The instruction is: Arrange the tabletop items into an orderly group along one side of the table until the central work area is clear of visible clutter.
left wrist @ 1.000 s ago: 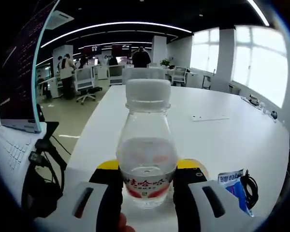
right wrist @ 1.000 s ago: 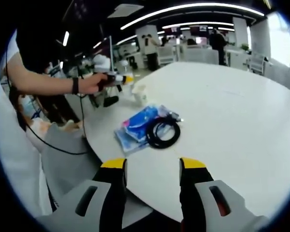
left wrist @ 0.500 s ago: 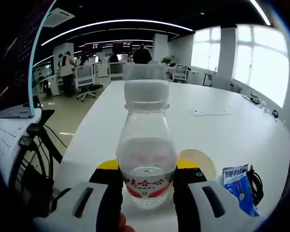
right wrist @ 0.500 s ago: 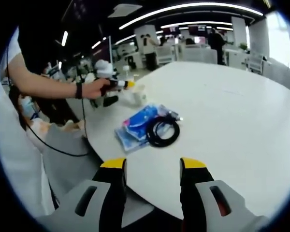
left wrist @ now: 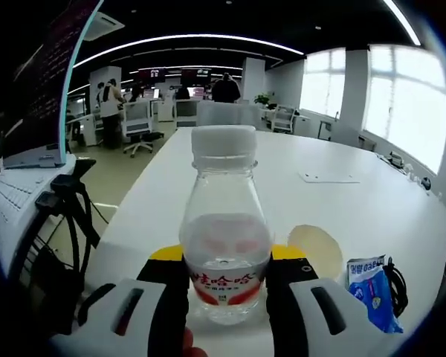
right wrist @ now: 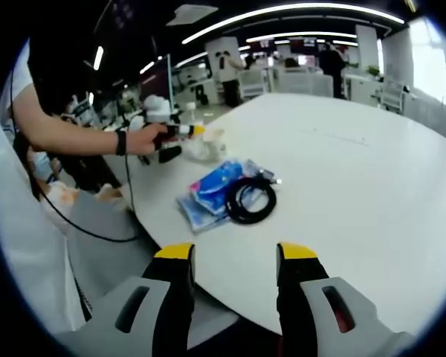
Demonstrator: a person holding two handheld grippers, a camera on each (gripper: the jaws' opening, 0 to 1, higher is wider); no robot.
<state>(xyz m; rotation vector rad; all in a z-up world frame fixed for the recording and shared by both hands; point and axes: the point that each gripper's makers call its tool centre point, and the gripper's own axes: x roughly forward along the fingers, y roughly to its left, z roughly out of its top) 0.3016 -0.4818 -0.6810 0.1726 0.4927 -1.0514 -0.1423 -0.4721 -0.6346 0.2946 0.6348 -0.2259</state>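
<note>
Holding a clear plastic bottle [left wrist: 225, 245] by its lower body, the left gripper [left wrist: 225, 279] has swung a little rightward over the past second: the laptop and cable tangle at nine o'clock in the left gripper view have slid toward the edge, while a round pale lid [left wrist: 314, 249] and a blue packet [left wrist: 369, 286] at four o'clock have come further into the picture. The bottle has not shifted between the jaws. Judged from that, the carry is heading toward the cluster forming along the table's near edge, with the set-down yet to come.

The bottle is smooth and see-through with a white ribbed cap and a red-and-white label band, and seems to hold a little water; it should stand steady if put down flat. The packet is glossy, crinkled blue film, and a black cable [left wrist: 393, 286] lies coiled against it. The table [left wrist: 357, 201] is a broad, matte white top, bare across its middle but for a flat white slip at one o'clock.

In the right gripper view the right gripper [right wrist: 234, 256] hangs wide and empty above the table's edge, the packet [right wrist: 212, 190] and cable [right wrist: 249, 201] just ahead at twelve o'clock, and the left gripper [right wrist: 184, 132] beyond them at eleven.
</note>
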